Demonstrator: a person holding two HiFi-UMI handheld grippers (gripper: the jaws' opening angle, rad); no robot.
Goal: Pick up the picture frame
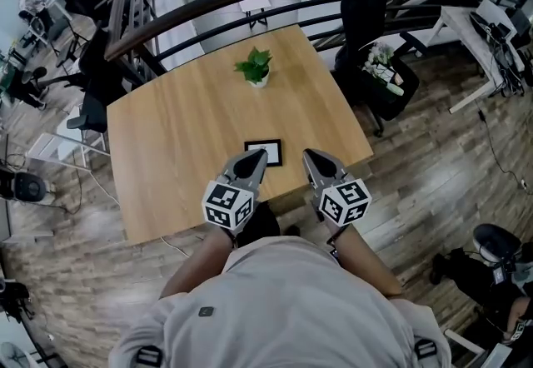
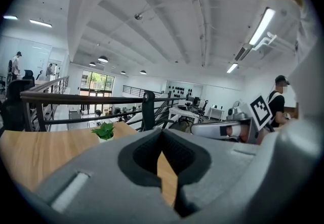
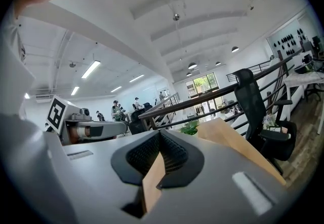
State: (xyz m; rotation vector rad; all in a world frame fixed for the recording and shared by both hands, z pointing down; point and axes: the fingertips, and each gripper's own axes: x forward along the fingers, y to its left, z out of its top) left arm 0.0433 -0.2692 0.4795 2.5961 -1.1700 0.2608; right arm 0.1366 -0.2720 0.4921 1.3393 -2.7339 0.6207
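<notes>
A small black picture frame (image 1: 264, 151) with a white inside lies flat on the wooden table (image 1: 183, 133), near its front edge. My left gripper (image 1: 260, 155) hovers just left of the frame, shut and empty, its tip beside the frame's left edge. My right gripper (image 1: 308, 156) is a little to the right of the frame, shut with nothing in it. In the left gripper view the jaws (image 2: 163, 139) are pressed together over bare wood; the right gripper view shows its jaws (image 3: 161, 142) shut the same way. The frame is hidden in both gripper views.
A small potted plant (image 1: 255, 67) stands at the table's far side, also seen as the plant (image 2: 105, 131) and the plant (image 3: 191, 127). A dark railing (image 1: 250, 0) runs behind the table. A black office chair (image 1: 366, 8) is at the far right corner.
</notes>
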